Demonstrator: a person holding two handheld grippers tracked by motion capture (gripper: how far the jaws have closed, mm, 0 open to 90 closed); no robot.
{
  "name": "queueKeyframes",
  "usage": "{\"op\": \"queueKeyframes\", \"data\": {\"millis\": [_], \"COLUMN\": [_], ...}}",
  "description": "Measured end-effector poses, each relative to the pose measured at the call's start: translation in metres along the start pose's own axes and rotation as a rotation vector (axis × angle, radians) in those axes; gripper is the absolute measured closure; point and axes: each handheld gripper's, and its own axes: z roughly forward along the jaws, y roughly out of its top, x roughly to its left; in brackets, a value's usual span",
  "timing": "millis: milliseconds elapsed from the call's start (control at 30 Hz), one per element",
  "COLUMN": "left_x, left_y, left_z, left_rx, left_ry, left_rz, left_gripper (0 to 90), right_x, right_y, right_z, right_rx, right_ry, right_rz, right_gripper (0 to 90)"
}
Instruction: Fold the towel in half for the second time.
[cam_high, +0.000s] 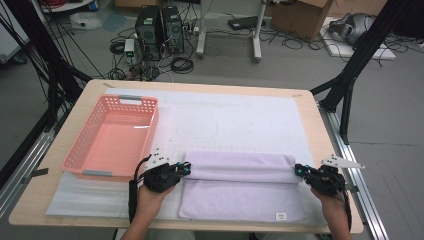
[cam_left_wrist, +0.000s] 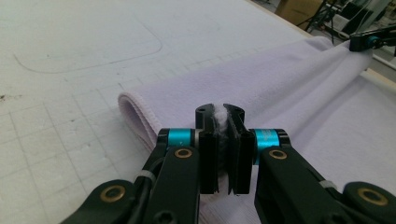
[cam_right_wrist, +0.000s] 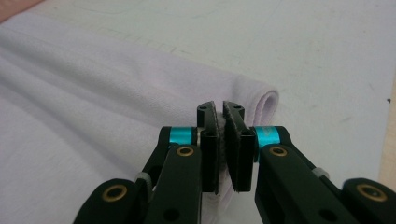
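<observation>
Step in hand: folding the lavender towel (cam_high: 240, 187), which lies on the near tabletop (cam_high: 310, 120). The left hand-held gripper (cam_high: 186, 168) and right hand-held gripper (cam_high: 299, 171) each pinch one end of its folded edge. Next move, as judged: carry both ends evenly toward the near hem.

you see a grey floor (cam_high: 300, 60) beyond the table (cam_high: 310, 115), with two computer towers (cam_high: 160, 25), cables, a cardboard box (cam_high: 300, 15).
</observation>
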Motion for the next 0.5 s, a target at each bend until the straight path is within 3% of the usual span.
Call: {"op": "queueKeyframes", "data": {"millis": [100,300,500], "left_x": [-0.008,-0.02,-0.03], "left_y": [-0.005,-0.02,-0.031], "left_z": [-0.01,-0.026,-0.038], "left_rx": [-0.017,-0.003,0.004], "left_ry": [-0.014,-0.034,-0.041], "left_rz": [0.011,0.03,0.043], "left_gripper": [84.5,84.0,83.9], "right_x": [0.006,0.018,0.035], "right_y": [-0.008,-0.022,-0.034], "right_z": [-0.012,-0.032,-0.05], "right_rx": [-0.015,-0.058,-0.059], "right_ry": [0.007,0.025,0.021], "right_rz": [-0.008,0.001,-0.018], "right_gripper": [85.0,84.9,85.0]}}
